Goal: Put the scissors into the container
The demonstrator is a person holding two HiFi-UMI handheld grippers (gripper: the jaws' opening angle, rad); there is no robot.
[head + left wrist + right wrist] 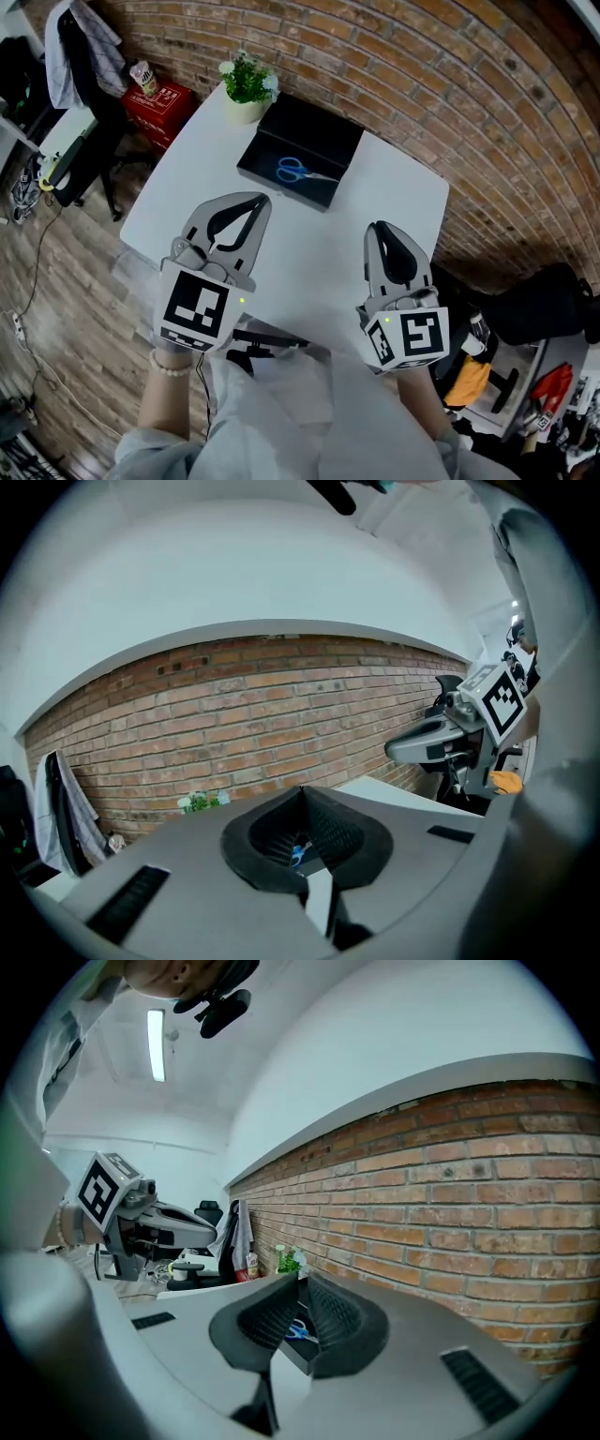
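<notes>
Grey left tongs (262,199) and right tongs (376,228), black-lined, square-marker cubes (195,309), bead bracelet (170,367), pale sleeves (161,454)

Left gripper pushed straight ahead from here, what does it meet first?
Most likely the black container, with the blue scissors inside; the left gripper aims at it across the white table. Height above the table is unclear.

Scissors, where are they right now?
In the head view, the blue-handled scissors lie inside the black container at the white table's far side, immediately right of the potted plant.
</notes>
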